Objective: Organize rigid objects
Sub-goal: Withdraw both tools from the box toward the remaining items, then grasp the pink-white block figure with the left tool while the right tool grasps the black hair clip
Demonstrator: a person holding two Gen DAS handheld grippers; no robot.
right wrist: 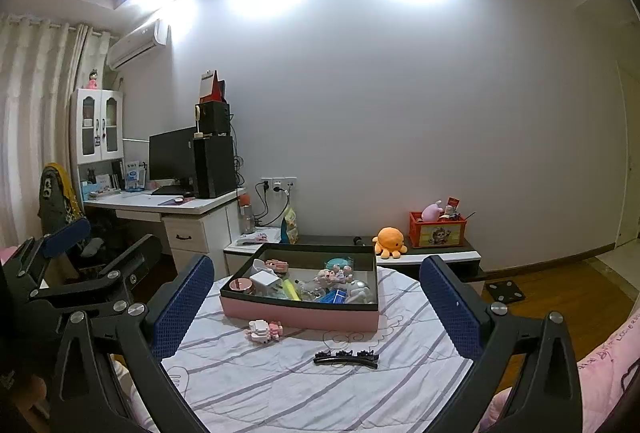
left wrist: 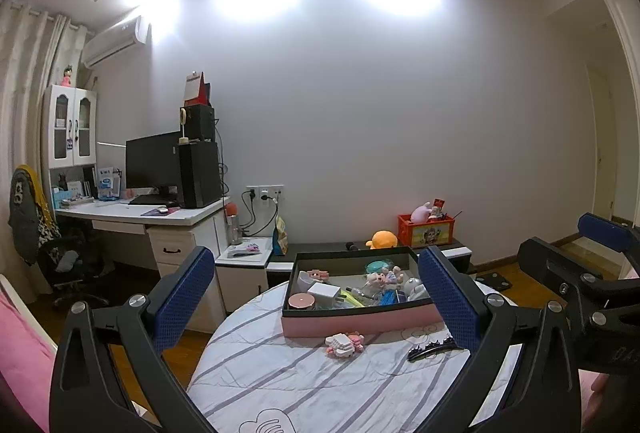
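Box point(right wrist: 304, 315) with pink outer walls and black inner rim sits ahead of both grippers on a round table point(right wrist: 280, 385) covered in striped cloth. One box counted; inside, a jumble of small items: a white charger plug point(right wrist: 265, 281), a pink round tin point(right wrist: 239, 285), a yellow marker point(right wrist: 292, 289), small figurines. Outside it, two loose pieces: one pink-and-white block toy point(right wrist: 265, 331) just before the box's near wall, and one black hair clip point(right wrist: 346, 358) nearer the right gripper point(right wrist: 316, 307). Left gripper point(left wrist: 316, 297) and right gripper both stand spread wide, holding nothing, above the table's near edge.
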